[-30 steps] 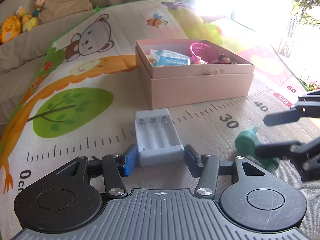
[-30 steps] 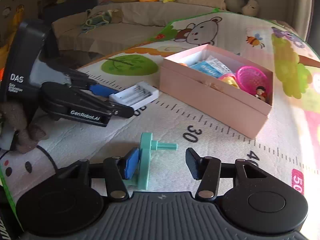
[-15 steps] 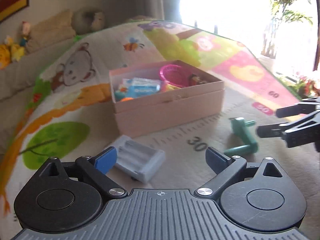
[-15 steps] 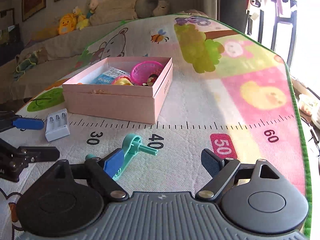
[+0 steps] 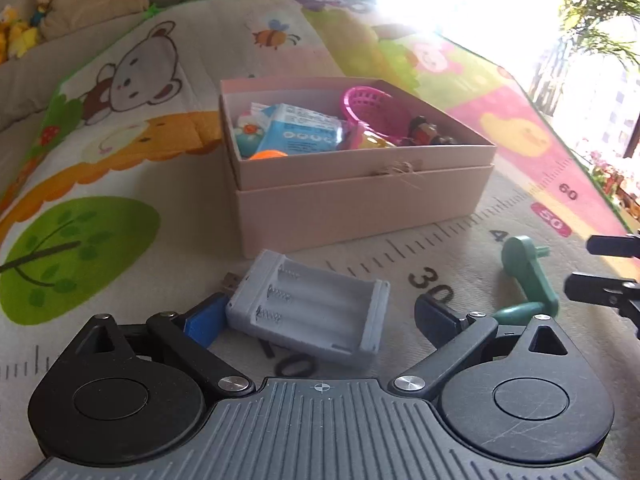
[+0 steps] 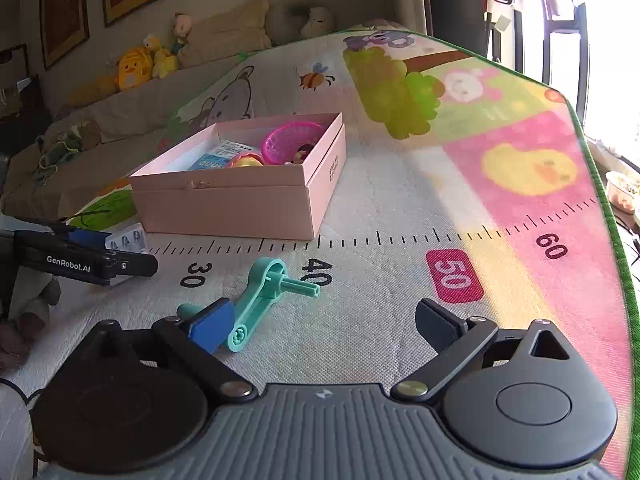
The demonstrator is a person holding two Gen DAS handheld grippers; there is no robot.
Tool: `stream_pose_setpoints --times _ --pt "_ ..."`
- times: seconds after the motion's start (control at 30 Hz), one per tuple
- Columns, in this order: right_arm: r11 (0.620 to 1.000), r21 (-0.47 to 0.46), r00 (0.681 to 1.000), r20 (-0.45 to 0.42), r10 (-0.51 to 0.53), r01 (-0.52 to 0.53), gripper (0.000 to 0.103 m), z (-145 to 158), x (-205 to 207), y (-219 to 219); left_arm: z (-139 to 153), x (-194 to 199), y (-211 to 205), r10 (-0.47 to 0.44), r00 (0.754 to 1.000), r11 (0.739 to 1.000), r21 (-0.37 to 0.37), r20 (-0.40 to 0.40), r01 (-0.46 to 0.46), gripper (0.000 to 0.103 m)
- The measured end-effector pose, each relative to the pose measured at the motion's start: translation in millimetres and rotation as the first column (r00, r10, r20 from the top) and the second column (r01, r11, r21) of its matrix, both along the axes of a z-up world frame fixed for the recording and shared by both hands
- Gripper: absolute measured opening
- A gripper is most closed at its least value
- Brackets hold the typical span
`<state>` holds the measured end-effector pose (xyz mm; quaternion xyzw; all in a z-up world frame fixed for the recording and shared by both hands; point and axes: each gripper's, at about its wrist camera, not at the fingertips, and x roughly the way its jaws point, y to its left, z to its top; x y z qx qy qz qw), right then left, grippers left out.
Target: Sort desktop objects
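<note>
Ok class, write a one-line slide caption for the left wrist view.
Left gripper opening around a grey battery holder lying on the play mat before a pink box.

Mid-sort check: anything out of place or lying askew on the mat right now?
Two things lie loose on the mat outside the pink box. The grey battery holder sits skewed across the ruler marks, between the left claw's open jaws. The green crank lies on its side by the opening right claw. Nothing spilled or broken.
</note>
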<state>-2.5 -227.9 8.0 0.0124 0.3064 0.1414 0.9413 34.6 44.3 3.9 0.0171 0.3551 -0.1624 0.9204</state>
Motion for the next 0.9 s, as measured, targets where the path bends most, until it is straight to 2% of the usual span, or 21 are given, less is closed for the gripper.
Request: stream_pose_setpoints --times 0.1,0.2,0.33,0.47,0.57,0.67,0.77,0.83,0.9 --pt "1.0 0.005 1.0 -0.008 -0.008 0.008 0.099 -1 2 -1 1 -18 -15 -0.076 0.997 0.997 0.012 0.021 0.076 0.101" --pt "1.0 0.005 1.0 -0.014 -0.012 0.012 0.099 -1 3 -1 1 -21 -25 -0.03 0.999 0.997 0.074 0.041 0.027 0.101" --pt "1.0 -0.001 1.0 -0.015 -0.014 0.014 0.1 -2 3 0 1 -7 -28 0.036 0.999 0.998 0.042 0.02 -0.037 0.101" --pt "1.0 -0.003 1.0 -0.02 -0.024 0.024 0.1 -3 4 -1 -1 0 -36 0.086 0.996 0.994 0.071 0.013 -0.086 0.101" --pt "0.999 -0.014 0.999 -0.023 -0.036 0.035 0.1 -3 3 0 0 -5 -35 0.087 0.996 0.993 0.083 0.036 -0.09 0.085" --pt "0.999 -0.014 0.999 -0.031 -0.037 0.037 0.099 0 4 4 1 -13 -32 0.072 0.996 0.993 0.087 0.048 -0.076 0.085" --pt "0.998 0.051 0.994 -0.102 0.03 -0.025 0.084 5 11 15 1 -27 -31 0.041 0.997 0.993 0.11 0.062 -0.047 0.084" --pt "0.998 0.05 0.989 -0.143 0.046 -0.039 0.065 6 18 27 1 -39 -31 0.016 0.998 0.991 0.131 0.068 -0.025 0.085" --pt "0.999 0.029 0.987 -0.155 0.039 -0.035 0.057 6 26 37 2 -50 -29 -0.008 0.998 0.99 0.142 0.067 -0.001 0.085"
